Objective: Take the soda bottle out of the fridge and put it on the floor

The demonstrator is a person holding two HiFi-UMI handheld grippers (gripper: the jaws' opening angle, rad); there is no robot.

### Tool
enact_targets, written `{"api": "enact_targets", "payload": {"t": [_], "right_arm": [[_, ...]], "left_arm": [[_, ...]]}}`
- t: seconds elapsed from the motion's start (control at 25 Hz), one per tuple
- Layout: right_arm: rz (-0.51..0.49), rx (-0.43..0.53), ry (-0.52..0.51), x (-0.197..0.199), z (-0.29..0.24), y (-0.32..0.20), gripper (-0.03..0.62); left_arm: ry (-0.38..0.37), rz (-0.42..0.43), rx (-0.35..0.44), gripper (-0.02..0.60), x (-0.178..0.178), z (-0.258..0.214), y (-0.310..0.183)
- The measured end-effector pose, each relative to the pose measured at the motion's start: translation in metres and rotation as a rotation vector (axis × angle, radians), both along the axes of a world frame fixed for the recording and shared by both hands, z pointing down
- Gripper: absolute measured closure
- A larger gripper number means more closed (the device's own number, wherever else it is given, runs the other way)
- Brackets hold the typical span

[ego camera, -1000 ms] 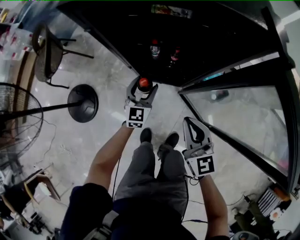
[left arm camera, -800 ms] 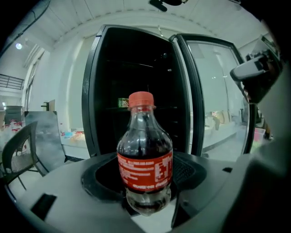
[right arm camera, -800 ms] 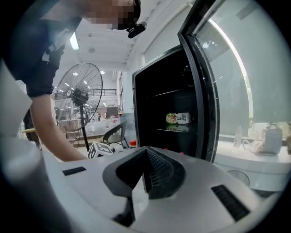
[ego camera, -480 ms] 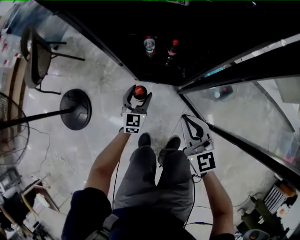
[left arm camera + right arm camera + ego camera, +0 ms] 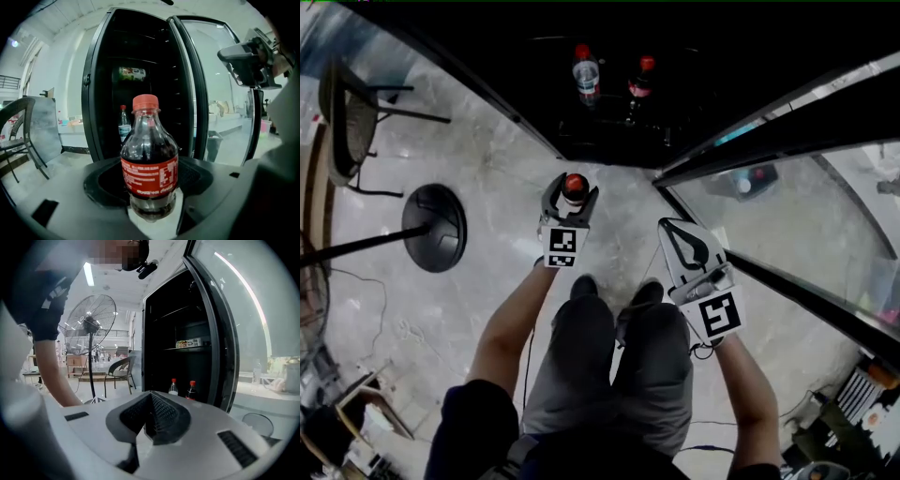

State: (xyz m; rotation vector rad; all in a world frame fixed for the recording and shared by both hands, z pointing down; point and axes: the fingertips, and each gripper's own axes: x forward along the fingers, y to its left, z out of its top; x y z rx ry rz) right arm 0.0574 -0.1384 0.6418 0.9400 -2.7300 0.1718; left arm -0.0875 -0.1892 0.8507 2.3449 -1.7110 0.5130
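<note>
Soda bottle [image 5: 149, 140] in clear glossy plastic that you hold, matt grey plastic on your left gripper [image 5: 570, 190] and right gripper [image 5: 149, 412], ribbed black pads [image 5: 163, 416], polished veined stone floor [image 5: 441, 309], glossy glass fridge door [image 5: 787, 216].

The pale marbled floor [image 5: 487, 187] carries a fan's round black base [image 5: 434, 227] at the left, a chair [image 5: 342, 122] at the far left and the person's shoes [image 5: 584, 286] nearer, while the fridge's dark bottom shelf [image 5: 609, 136], farther off, holds a clear bottle [image 5: 586, 73] and a dark bottle [image 5: 641, 80] upright, side by side.
</note>
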Motion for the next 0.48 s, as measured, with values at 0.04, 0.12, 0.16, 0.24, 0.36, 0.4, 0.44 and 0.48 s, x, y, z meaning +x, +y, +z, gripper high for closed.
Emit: {"api": "enact_targets", "payload": {"t": [0.04,0.12,0.16,0.24,0.36,0.4,0.44,0.48], "right_arm": [[-0.009,0.010,0.003,0.000,0.007,-0.002,0.576],[-0.036,0.032,0.019,-0.001,0.021,-0.004,0.576],[-0.048,0.040,0.025,-0.002,0.029,-0.004,0.576],[-0.058,0.043,0.025,-0.004,0.044,-0.005,0.576],[-0.070,0.049,0.031,-0.005,0.068,-0.005,0.576],[-0.079,0.055,0.041,-0.006,0.077,-0.006,0.576],[-0.088,0.058,0.052,-0.007,0.087,-0.006,0.576],[-0.094,0.056,0.058,-0.008,0.096,-0.007,0.576]], "left_arm": [[0.002,-0.004,-0.001,0.261,0.000,0.011,-0.001],[0.005,-0.011,-0.003,0.261,0.001,0.033,-0.001],[0.006,-0.015,-0.003,0.261,0.001,0.044,-0.001],[0.012,-0.023,-0.003,0.261,0.000,0.064,0.000],[0.025,-0.031,0.003,0.261,0.001,0.091,0.001],[0.026,-0.031,0.002,0.261,0.002,0.102,0.001],[0.026,-0.030,0.000,0.261,0.003,0.112,0.001],[0.025,-0.031,-0.002,0.261,0.003,0.123,0.000]]}}
